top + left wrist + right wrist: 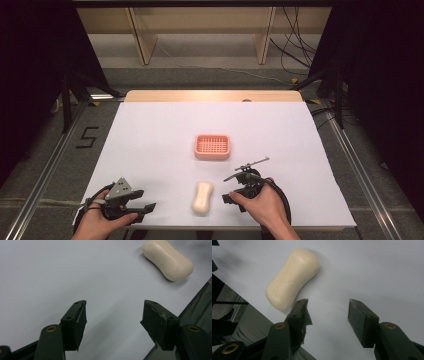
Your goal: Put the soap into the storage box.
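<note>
High view: I see the soap bar (pixel 202 198) lying flat near the front edge of the white counter (pixel 150 130), between my two tools and apart from both. The pink soap dish (pixel 212 146) sits farther back, near the middle of the counter, with nothing in it. The left hand-held gripper (pixel 145 208) rests well to the left of the bar; the right hand-held gripper (pixel 226 198) sits just beside the bar's right side. Risk, in my judgement: the bar lies close to the counter's front edge, so a sideways nudge from either tool could push it off.

Left gripper view: the left hand-held gripper (pixel 113 315) has its jaws spread apart over bare counter, holding nothing. The soap bar (pixel 168 259) lies ahead and to the right, off the jaw line. Risk: closing from this heading would catch one end only, and the rounded bar could pivot out.

Right gripper view: the right hand-held gripper (pixel 327 315) also stands with jaws apart and empty. The soap bar (pixel 292 277) lies ahead and to the left, near one fingertip. That fingertip pad (pixel 305 315) looks torn and ragged. Risk: a damaged pad on a smooth, curved bar gives poor friction, so I judge a slip during lift or transfer to the dish likely unless the jaws straddle the bar's narrow waist squarely.
</note>
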A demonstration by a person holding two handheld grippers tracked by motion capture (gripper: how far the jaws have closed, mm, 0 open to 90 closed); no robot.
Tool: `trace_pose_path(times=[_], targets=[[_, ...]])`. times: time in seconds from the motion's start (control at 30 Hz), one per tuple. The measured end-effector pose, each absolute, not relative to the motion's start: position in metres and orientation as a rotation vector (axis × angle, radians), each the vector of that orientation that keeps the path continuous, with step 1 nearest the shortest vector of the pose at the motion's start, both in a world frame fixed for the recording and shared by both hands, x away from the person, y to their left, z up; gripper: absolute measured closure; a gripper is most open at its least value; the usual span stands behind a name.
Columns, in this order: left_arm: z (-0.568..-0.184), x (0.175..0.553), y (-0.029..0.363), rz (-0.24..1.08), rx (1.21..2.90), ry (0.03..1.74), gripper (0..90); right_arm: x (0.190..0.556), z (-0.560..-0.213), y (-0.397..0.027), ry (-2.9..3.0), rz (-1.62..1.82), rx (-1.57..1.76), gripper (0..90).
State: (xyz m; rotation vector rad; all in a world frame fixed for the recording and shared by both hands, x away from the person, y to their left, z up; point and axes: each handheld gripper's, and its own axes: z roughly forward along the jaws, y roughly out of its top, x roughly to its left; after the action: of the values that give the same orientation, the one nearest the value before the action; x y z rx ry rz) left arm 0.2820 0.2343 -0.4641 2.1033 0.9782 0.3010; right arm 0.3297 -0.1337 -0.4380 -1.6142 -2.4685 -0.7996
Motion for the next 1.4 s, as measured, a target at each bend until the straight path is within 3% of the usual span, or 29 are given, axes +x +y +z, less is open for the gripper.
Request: trace_pose_path(times=[0.63,1.4], targets=[[-0.465,0.284,0.236,0.311,2.141,0.96,35.7,0.353,-0.433,-0.083,-2.399,-0.539,-1.732,47.0],[-0.467,0.282,0.234,0.28,2.113,0.987,35.8,0.356,-0.439,-0.045,-2.408,-0.529,-1.754,38.4]])
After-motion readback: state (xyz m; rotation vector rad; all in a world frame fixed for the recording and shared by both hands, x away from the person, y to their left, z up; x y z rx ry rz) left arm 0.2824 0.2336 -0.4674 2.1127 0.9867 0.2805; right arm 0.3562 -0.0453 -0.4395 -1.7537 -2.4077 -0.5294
